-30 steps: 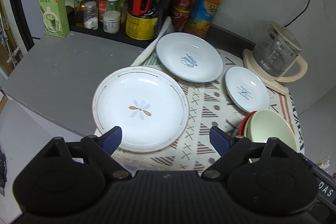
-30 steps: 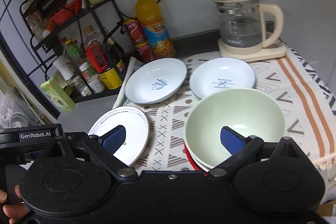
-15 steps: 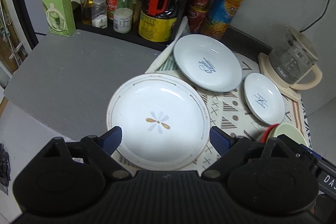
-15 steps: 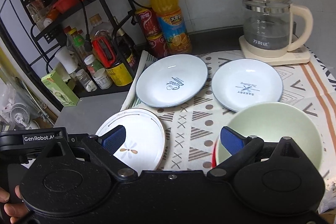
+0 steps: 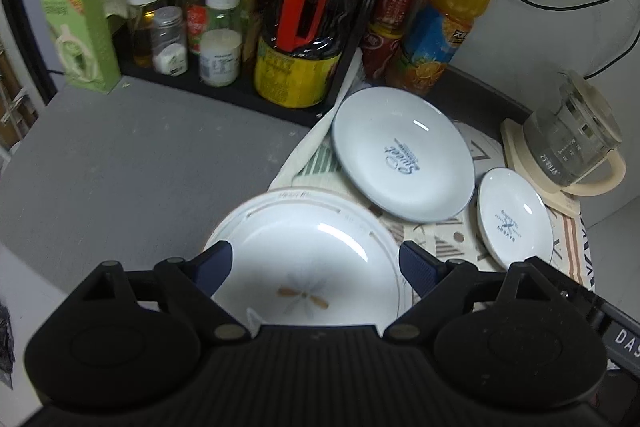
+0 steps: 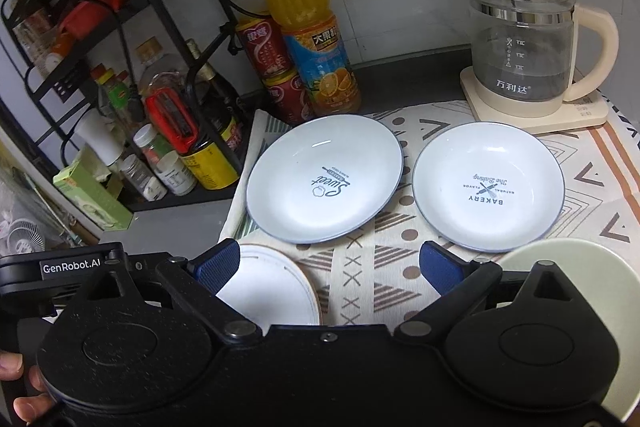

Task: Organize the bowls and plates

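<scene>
Left tool (image 5: 312,264) nearer floral plate (image 5: 304,267).

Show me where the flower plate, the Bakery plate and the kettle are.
flower plate (image 5: 304,267), left wrist view, bare white centre above the flower.
Bakery plate (image 6: 488,187), right wrist view, printed middle.
kettle (image 6: 520,55), right wrist view, glass body.

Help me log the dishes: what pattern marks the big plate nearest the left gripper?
White plate with a pale flower motif, brown petals; clearest in the left wrist view.
</scene>
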The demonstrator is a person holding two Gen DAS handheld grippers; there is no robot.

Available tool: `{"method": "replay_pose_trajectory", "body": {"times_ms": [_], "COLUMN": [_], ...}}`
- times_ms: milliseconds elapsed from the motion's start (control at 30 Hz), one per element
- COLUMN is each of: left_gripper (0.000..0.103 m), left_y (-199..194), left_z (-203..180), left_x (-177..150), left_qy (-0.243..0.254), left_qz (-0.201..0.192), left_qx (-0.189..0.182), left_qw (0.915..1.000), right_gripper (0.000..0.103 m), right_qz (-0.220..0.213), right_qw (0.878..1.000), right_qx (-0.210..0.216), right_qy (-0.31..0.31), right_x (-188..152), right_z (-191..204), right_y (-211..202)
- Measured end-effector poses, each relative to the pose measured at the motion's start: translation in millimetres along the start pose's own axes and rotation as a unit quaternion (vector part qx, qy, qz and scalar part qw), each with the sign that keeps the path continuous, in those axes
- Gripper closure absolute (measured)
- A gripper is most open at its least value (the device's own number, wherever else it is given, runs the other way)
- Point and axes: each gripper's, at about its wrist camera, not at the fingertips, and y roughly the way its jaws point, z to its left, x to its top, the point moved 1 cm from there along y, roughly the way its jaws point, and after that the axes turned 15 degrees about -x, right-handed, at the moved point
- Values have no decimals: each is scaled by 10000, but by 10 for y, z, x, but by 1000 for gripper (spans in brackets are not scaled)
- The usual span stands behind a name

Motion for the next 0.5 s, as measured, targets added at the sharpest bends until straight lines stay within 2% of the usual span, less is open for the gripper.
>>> {"method": "replay_pose_trajectory", "body": {"times_ms": [500], "left_gripper": [17], "left_y": [482], "left_z": [97], "left_x": [419], "left_qy": [68], "left_qz": [206], "left_qx": [-375], "left_qw": [9991], "right_gripper": [9], "right_qz": [204], "right_qw": [9985], "right_qx": [-400], "right_qy": [311], "right_x": [142], "right_z": [101], "right_y": [380]}}
